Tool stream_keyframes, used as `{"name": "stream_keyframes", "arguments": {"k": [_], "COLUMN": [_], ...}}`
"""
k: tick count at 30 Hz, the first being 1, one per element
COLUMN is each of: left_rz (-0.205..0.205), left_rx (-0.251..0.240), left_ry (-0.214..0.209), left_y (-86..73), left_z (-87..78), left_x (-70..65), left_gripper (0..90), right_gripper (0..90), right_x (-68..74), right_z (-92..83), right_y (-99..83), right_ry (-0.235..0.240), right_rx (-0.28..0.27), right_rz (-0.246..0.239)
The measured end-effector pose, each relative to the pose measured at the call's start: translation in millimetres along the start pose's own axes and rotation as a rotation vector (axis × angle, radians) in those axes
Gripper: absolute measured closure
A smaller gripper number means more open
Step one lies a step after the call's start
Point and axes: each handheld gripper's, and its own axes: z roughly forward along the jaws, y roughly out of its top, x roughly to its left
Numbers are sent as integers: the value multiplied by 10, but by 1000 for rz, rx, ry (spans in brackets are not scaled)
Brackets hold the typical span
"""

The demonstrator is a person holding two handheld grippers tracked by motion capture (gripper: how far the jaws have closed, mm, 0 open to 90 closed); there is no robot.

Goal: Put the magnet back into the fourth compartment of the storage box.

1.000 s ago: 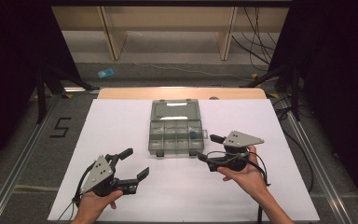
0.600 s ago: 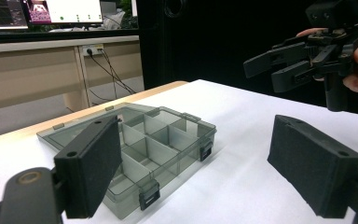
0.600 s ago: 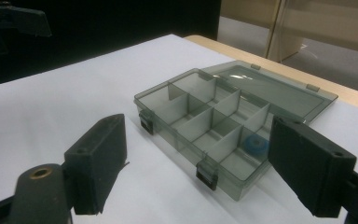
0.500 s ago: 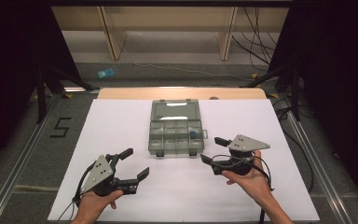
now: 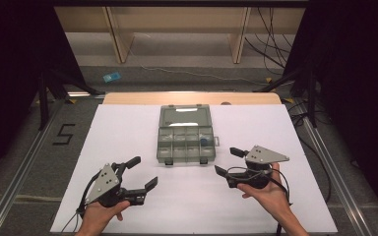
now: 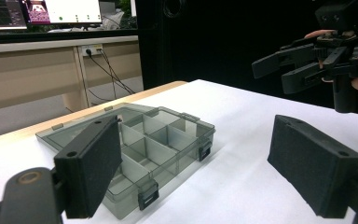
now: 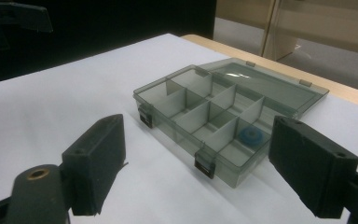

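Ahead of and between my two grippers, a smoky-grey translucent organizer box lies open on the white counter, lid folded flat away from me, dividers forming small compartments. A blue ring sits in the compartment nearest my right gripper. That gripper and my left gripper are both spread wide, empty, apart from the box.

We see bare white table on both sides of the open box. Only the box stands between our two grippers and the far edge.
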Motion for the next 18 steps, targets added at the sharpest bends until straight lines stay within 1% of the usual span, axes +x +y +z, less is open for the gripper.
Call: {"name": "stream_keyframes", "arguments": {"k": [1, 3, 5, 6, 7, 9, 10, 11, 12, 13, 14, 15, 16, 17, 18], "left_rz": [2, 0, 1, 0, 2, 0, 1, 2, 0, 1, 1, 1, 1, 1, 1], "left_rx": [0, 1, 0, 0, 0, 1, 1, 2, 2, 3, 3, 4, 4, 4, 4], "left_ry": [0, -1, 0, -1, -1, 0, 0, -1, -1, -1, -1, -2, -2, -3, -3], "left_y": [0, 0, 0, 0, 0, -1, -2, -2, -3, -4, -5, -5, -6, -6, -6], "left_z": [-1, -2, 0, 0, -1, 0, 0, 1, 2, 3, 5, 6, 7, 7, 7], "left_x": [-1, -4, -4, -5, -4, -4, -3, -3, -5, -5, -6, -7, -8, -8, -8], "left_gripper": [165, 165, 165, 165, 165, 165, 165, 165, 165, 165, 165, 165, 164, 164, 164], "right_gripper": [192, 189, 187, 186, 185, 185, 184, 184, 183, 182, 182, 182, 180, 179, 178], "right_x": [5, 10, 20, 14, 18, 26, 26, 33, 36, 30, 43, 49, 45, 53, 58], "right_z": [-17, -36, -54, -56, -66, -75, -73, -77, -94, -95, -102, -115, -120, -128, -126], "right_y": [-2, -16, -27, -31, -36, -49, -60, -65, -65, -73, -79, -82, -88, -95, -108], "right_ry": [-8, -15, -11, -16, -11, -4, -8, -1, -5, -17, 2, -5, -17, -10, -13], "right_rx": [15, 13, 18, 11, 20, 20, 6, 12, 28, 8, 14, 26, 18, 17, 2], "right_rz": [3, 0, 11, 1, 8, 17, 12, 22, 21, 5, 25, 23, 11, 18, 17]}}
